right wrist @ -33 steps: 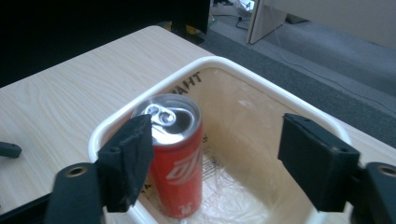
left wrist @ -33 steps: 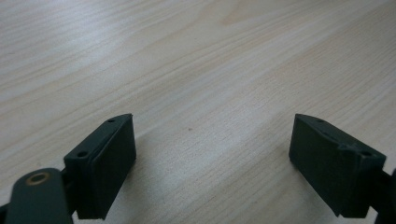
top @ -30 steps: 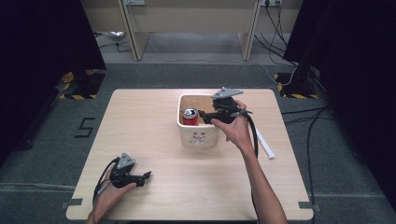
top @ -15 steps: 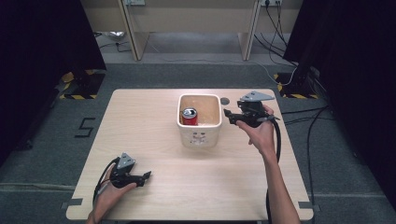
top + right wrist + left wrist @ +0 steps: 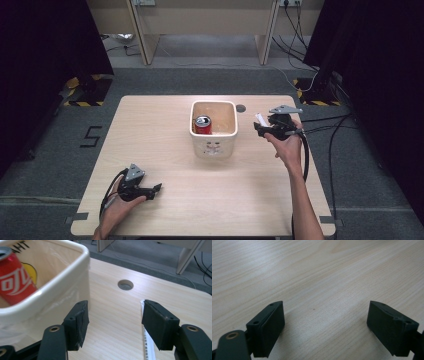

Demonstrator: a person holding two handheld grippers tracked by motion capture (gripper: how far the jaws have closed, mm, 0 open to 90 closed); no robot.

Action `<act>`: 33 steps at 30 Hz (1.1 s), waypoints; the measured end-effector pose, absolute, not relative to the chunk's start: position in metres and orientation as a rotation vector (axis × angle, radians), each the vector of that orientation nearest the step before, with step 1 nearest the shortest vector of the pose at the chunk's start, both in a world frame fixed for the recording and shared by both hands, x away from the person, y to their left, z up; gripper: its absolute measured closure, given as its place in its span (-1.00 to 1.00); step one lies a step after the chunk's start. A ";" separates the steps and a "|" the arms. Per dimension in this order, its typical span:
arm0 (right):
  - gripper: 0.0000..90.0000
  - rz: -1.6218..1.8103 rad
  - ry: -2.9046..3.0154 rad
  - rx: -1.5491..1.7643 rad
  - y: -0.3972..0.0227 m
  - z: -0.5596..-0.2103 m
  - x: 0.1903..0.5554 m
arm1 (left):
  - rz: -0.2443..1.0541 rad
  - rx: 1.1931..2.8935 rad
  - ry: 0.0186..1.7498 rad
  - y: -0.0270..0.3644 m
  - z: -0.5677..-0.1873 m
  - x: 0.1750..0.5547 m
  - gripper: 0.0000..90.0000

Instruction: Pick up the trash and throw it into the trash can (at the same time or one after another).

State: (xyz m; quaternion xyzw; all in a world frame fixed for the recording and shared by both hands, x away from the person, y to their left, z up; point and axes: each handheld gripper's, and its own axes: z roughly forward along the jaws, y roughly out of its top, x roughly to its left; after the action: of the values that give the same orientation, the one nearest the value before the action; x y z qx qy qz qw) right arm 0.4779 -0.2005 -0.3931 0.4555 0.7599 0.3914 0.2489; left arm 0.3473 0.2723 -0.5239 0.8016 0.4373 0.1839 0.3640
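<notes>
In the high view, the right gripper point(image 5: 261, 131) sits right of centre in the frame, held by the person's right hand point(image 5: 287, 145) just beside the right wall of the cream plastic square bin point(image 5: 214, 145). Its jaws stand apart with nothing between them, having just been closing a little. A red soda can point(image 5: 202, 125) stands upright inside the bin, against its left wall. A thin white paper-wrapped stick point(image 5: 260, 119) lies on the light wooden tabletop point(image 5: 165, 130) close by the right gripper, partly hidden behind it.

In the right gripper view, the red soda can point(image 5: 13, 285) fills the upper left of the frame inside the bin point(image 5: 62, 290), whose near corner is just ahead of the left jaw. The white stick point(image 5: 148, 345) runs along the tabletop beneath the right jaw, and a round cable hole point(image 5: 125, 284) lies in the tabletop above centre.

At the lower left of the high view, the left gripper point(image 5: 156, 189) rests low on the tabletop in the person's left hand point(image 5: 117, 207), well apart from the bin. In the left gripper view its jaws are wide apart over bare wood point(image 5: 324, 277), holding nothing.
</notes>
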 end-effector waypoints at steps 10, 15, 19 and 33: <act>-0.58 1.033 2.037 1.337 -0.213 -0.414 0.487 | 0.473 2.062 1.125 0.272 -0.524 0.347 -0.69; -0.40 1.012 2.045 1.355 -0.219 -0.424 0.490 | 0.473 2.062 1.125 0.272 -0.524 0.347 -0.69; -0.25 1.000 2.044 1.368 -0.224 -0.433 0.496 | 0.473 2.063 1.125 0.272 -0.524 0.347 -0.69; 0.01 0.933 2.058 1.448 -0.234 -0.462 0.511 | 0.473 2.062 1.125 0.272 -0.524 0.347 -0.69</act>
State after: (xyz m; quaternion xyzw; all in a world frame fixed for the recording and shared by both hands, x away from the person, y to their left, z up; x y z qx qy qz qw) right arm 0.5111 -0.2337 -0.4620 0.5256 0.7468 0.3384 0.2269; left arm 0.3472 0.2722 -0.5239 0.8015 0.4373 0.1839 0.3639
